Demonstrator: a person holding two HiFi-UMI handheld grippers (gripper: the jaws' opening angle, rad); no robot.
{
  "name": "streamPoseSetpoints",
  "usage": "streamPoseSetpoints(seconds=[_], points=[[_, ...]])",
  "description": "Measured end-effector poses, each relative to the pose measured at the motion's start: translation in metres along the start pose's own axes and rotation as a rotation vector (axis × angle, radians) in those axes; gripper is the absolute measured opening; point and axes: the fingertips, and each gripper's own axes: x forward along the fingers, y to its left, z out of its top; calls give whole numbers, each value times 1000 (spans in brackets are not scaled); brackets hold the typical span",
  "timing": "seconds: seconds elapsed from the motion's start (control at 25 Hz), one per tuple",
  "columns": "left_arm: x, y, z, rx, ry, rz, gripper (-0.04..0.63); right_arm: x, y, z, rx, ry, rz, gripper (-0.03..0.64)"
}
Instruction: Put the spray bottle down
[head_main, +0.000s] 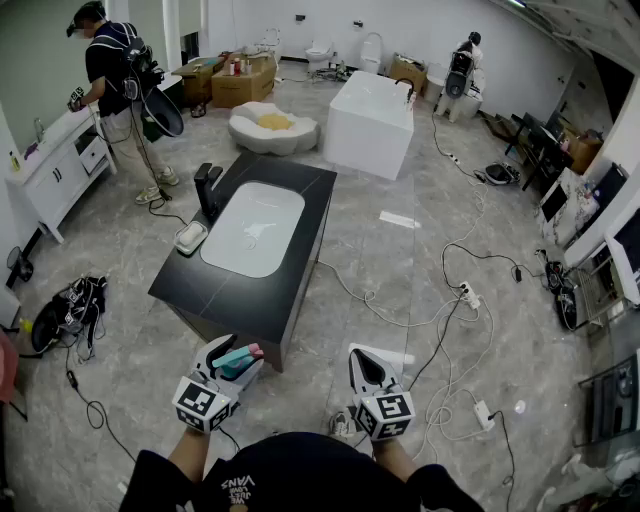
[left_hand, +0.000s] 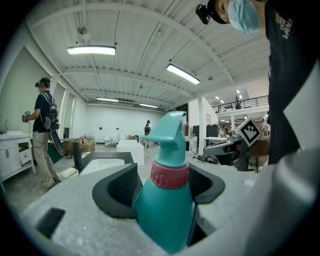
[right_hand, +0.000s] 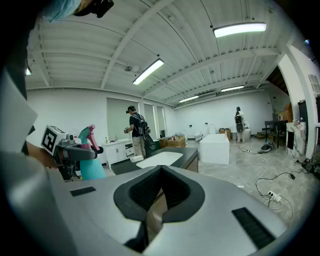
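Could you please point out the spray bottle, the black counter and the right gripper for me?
spray bottle (left_hand: 165, 210): left gripper view, on its teal body.
black counter (head_main: 235, 298): head view, on the bare top near the basin.
right gripper (head_main: 358, 358): head view, at its jaw tips.

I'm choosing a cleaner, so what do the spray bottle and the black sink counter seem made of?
Spray bottle: probably plastic, smooth teal with a soft sheen, moulded trigger head and ribbed pink collar. Black counter: matte, flat, crisp-edged slab, perhaps stone or a composite; the look leaves it open. Its white basin: smooth, possibly ceramic.
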Motion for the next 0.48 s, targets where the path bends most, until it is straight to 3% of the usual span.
streamPoseSetpoints(seconds=[0.48], points=[[52, -29, 11, -5, 7, 47, 295, 2, -60, 4, 22, 13, 81, 3]])
